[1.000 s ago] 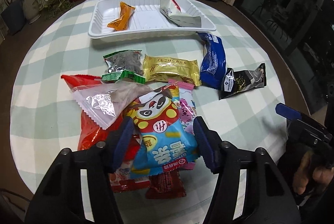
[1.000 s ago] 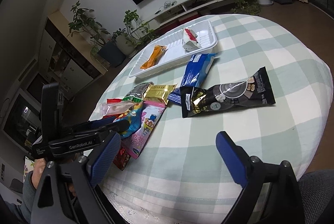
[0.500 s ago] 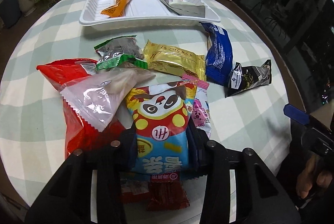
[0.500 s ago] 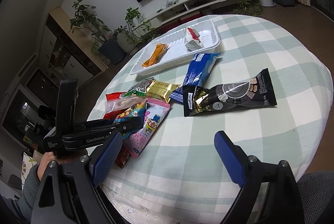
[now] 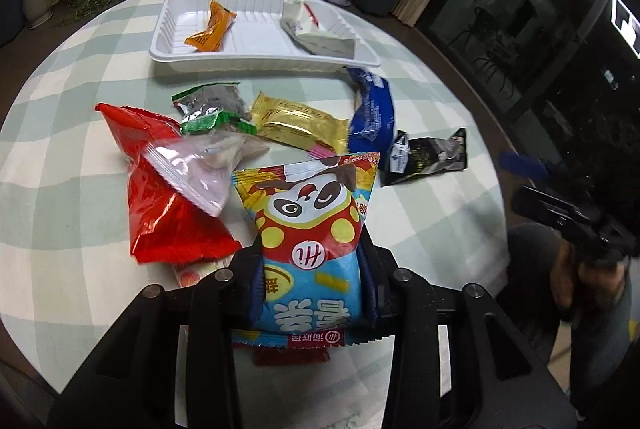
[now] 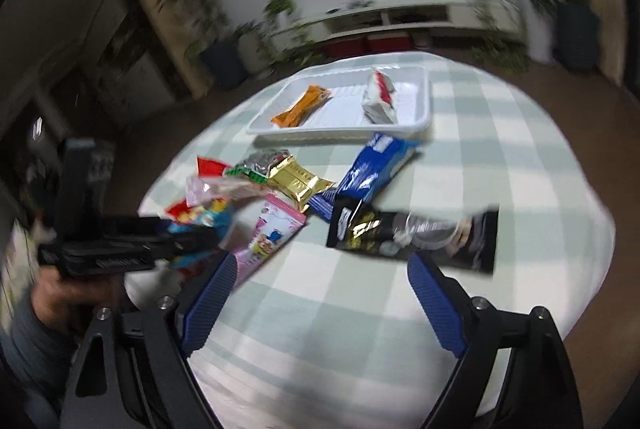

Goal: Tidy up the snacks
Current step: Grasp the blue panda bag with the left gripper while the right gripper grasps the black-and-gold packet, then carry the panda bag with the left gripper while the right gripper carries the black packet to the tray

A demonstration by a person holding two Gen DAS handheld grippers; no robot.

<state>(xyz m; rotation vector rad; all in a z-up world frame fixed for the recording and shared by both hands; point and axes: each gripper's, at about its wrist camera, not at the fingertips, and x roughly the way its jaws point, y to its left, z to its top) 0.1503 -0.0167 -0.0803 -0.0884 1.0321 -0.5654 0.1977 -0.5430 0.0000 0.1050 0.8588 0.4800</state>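
Observation:
My left gripper (image 5: 310, 281) is shut on a blue panda snack bag (image 5: 308, 241) and holds it lifted above the pile. The white tray (image 5: 168, 53) at the far side holds an orange packet (image 5: 212, 29) and a white packet (image 5: 316, 29). On the cloth lie a red bag (image 5: 160, 197), a clear bag (image 5: 192, 173), a green packet (image 5: 212, 109), a gold packet (image 5: 300, 125), a blue packet (image 5: 372, 109) and a black packet (image 5: 428, 157). My right gripper (image 6: 324, 301) is open and empty, just short of the black packet (image 6: 416, 233).
A pink packet (image 6: 272, 233) lies where the panda bag was. The round table has a checked cloth (image 6: 500, 149). Plants and a TV shelf stand behind the table. The right gripper also shows in the left wrist view (image 5: 568, 209), off the table's right edge.
My left gripper closed on the panda bag and lifted it off the pile. My right gripper moved in toward the black packet, its view blurred by motion.

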